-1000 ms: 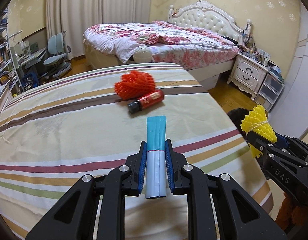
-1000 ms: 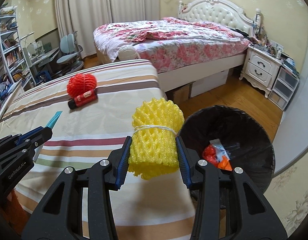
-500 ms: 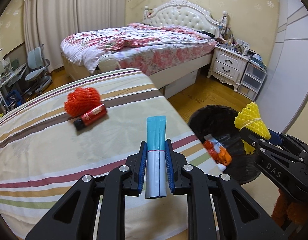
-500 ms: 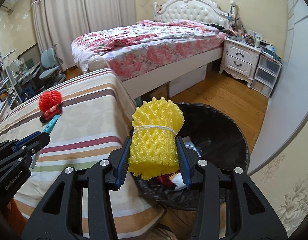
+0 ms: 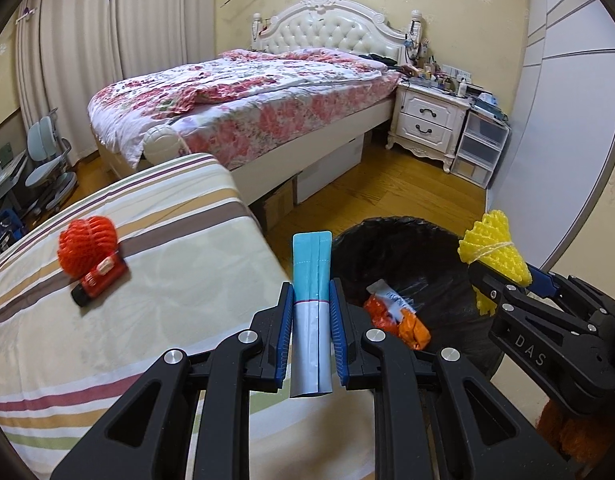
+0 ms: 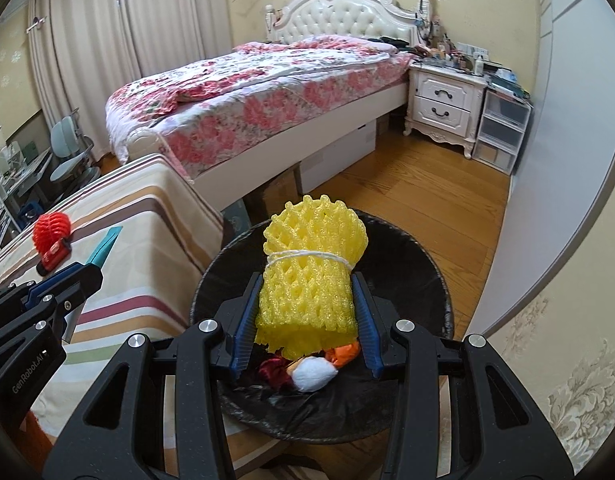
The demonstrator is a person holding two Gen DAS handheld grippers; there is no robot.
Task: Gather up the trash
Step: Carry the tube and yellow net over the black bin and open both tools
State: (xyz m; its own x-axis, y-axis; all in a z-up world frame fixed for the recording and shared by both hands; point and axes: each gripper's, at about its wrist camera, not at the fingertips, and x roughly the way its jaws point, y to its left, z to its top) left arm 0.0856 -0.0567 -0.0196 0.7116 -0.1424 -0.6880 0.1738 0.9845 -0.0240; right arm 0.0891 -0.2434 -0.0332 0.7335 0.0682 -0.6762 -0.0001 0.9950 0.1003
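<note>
Both tongs have swung off the striped bench (image 5: 155,280) to the black bin (image 6: 435,280): right tongs (image 6: 306,312) clamp the yellow foam net (image 6: 311,264) directly over it, so release looks next. Left tongs (image 5: 310,332) grip the teal sachet (image 5: 310,280) at the rim. Only the right view shows the net centred over the bin.

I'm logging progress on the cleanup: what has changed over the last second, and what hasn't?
Both grippers swung right, from over the striped table toward the black bin. The right gripper now holds the yellow foam net above the bin; the left gripper has brought the blue-and-white packet to the bin's near edge. Nothing was released. The red foam net and red tube stayed on the table.
</note>
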